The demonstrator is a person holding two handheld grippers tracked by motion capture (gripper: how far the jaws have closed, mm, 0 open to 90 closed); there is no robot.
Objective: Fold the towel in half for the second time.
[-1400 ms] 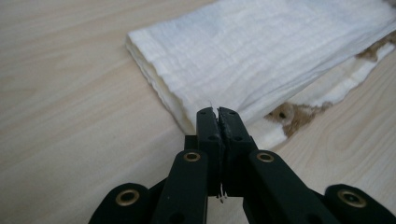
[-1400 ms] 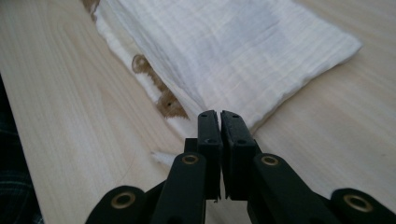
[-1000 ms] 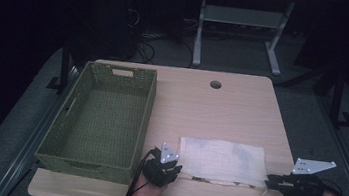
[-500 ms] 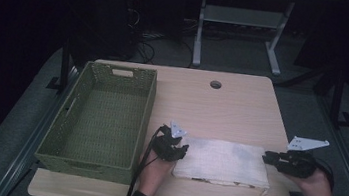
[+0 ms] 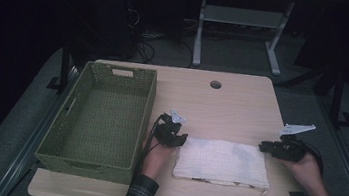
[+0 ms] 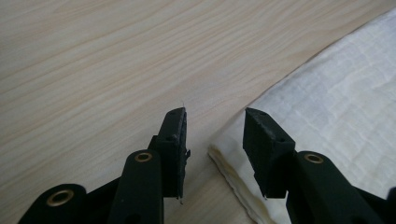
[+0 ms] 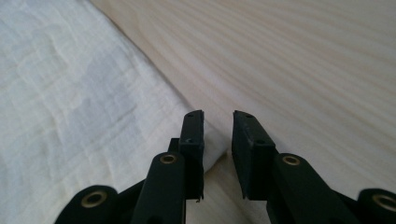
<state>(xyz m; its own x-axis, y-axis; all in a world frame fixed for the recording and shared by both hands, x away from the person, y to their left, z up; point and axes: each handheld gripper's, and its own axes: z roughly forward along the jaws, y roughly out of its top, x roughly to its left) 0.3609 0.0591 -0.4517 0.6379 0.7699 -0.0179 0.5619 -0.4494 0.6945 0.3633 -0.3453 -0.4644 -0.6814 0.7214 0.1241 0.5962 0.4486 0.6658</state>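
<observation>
A folded white cloth [image 5: 222,162] lies flat on the wooden table [image 5: 242,106] near its front edge. My left gripper [image 5: 177,139] is at the cloth's far left corner. In the left gripper view the gripper [image 6: 215,114] is open and has just been opening; the cloth [image 6: 336,107] shows its corner edge low in the gap, untouched by the pads. My right gripper [image 5: 264,147] is at the far right corner. The right gripper [image 7: 218,114] has just been closing to a narrow gap, with the cloth [image 7: 79,107] corner under its left jaw and nothing pinched.
A green woven basket [image 5: 144,119] stands on the left half of the table, close beside the left hand. A round cable hole [image 5: 215,84] sits at the back of the table. Bare tabletop lies behind the cloth.
Both hands have moved away from the person, from the cloth's near corners up to its far corners. The right hand has also shifted inward. The cloth has stayed flat.
</observation>
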